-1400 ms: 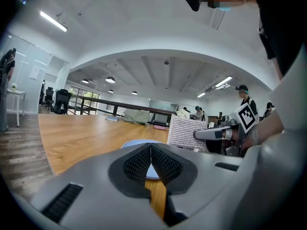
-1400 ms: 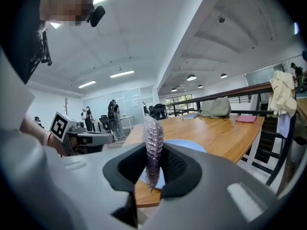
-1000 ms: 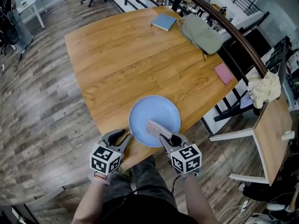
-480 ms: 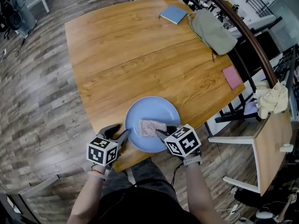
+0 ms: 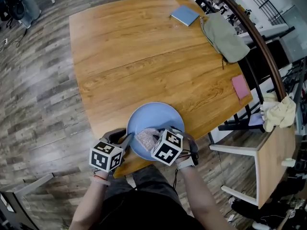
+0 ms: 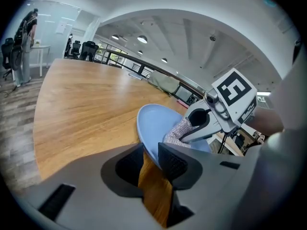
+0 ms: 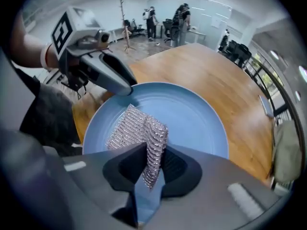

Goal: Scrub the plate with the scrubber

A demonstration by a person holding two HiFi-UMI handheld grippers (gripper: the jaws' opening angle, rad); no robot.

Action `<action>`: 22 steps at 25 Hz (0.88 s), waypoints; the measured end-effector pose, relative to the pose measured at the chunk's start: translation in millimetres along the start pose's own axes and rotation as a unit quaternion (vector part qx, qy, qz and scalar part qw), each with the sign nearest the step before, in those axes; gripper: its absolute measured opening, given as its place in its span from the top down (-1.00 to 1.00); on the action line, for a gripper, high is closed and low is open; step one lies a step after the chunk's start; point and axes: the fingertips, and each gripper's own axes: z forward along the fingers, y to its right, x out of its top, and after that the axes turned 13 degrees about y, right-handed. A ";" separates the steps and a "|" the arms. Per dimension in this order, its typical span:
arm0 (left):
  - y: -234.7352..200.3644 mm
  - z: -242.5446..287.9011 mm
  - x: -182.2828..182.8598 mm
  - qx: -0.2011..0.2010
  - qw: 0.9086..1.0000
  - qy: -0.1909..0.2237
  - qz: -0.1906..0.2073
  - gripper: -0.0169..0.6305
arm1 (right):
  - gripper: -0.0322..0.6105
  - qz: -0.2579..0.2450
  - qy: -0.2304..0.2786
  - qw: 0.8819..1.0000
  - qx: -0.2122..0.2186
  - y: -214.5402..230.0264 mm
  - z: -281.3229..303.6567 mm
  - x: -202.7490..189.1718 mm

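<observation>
A round blue plate point(image 5: 159, 115) lies at the near edge of the wooden table point(image 5: 124, 56). My right gripper point(image 5: 151, 139) points steeply down, shut on a folded silvery mesh scrubber point(image 5: 145, 137) that rests on the plate's near half. The right gripper view shows the scrubber point(image 7: 136, 128) pinched between the pads over the plate point(image 7: 192, 114). My left gripper point(image 5: 125, 139) is at the plate's left rim and its jaws have just been closing. In the left gripper view the rim point(image 6: 146, 145) runs between those jaws, against one pad, with wood showing in the gap at the other.
On the far side of the table lie a blue notebook point(image 5: 185, 15) and an olive bag point(image 5: 224, 38), with a pink pad point(image 5: 240, 86) near its right edge. A dark railing point(image 5: 249, 32) runs behind. A small side table point(image 5: 273, 152) with a crumpled cloth point(image 5: 279, 113) stands to the right.
My right gripper has rolled and tipped down, carrying the scrubber toward the plate's near-left part. My left gripper has dropped in onto the plate's rim.
</observation>
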 end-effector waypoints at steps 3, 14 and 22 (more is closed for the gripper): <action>-0.6 0.2 0.6 0.000 1.000 0.002 -0.003 0.66 | 0.65 -0.092 -0.014 0.996 0.004 -2.9 7.7 11.8; 1.8 1.4 0.7 0.003 1.000 -0.001 0.010 0.67 | 0.64 -0.293 -0.015 0.956 0.002 9.5 31.6 51.1; -5.0 -0.5 5.4 0.023 1.000 0.015 0.004 0.73 | 0.65 -0.304 0.006 0.952 -0.037 43.4 42.2 71.0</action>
